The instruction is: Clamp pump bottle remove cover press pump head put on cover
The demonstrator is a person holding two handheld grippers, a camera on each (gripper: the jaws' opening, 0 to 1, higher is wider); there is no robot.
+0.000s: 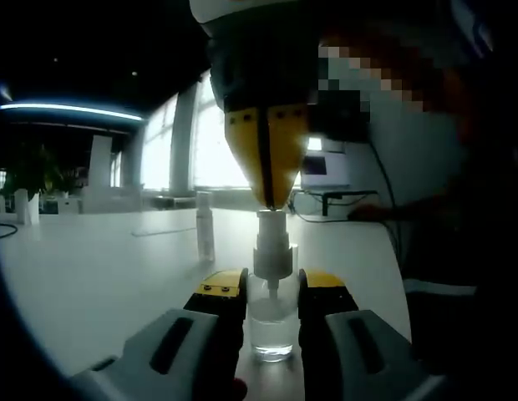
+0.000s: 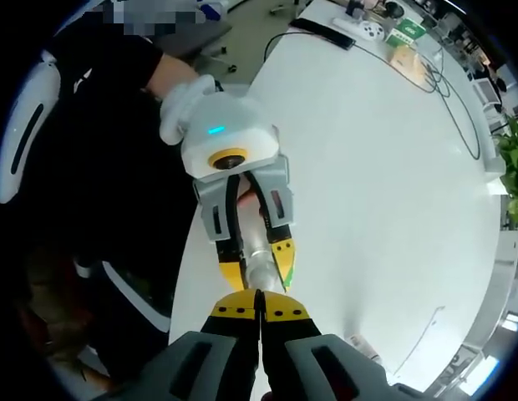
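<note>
Clear plastic pump bottle [image 1: 271,322]: upright on the white table [image 1: 100,267], pinched between the left gripper [image 1: 271,292] jaws; clamping judged done. White pump head [image 1: 272,242]: uncovered. Right gripper [image 1: 268,196]: jaws pressed together, tips on the head from 12 o'clock; pressing underway. Slim clear cover [image 1: 205,225]: standing at 10 o'clock, refitting outstanding.

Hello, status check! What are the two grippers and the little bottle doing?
Left gripper shut on clear plastic pump bottle, upright on white table. Right gripper shut, tips on white pump head. Slim clear cover stands behind, apart.
</note>
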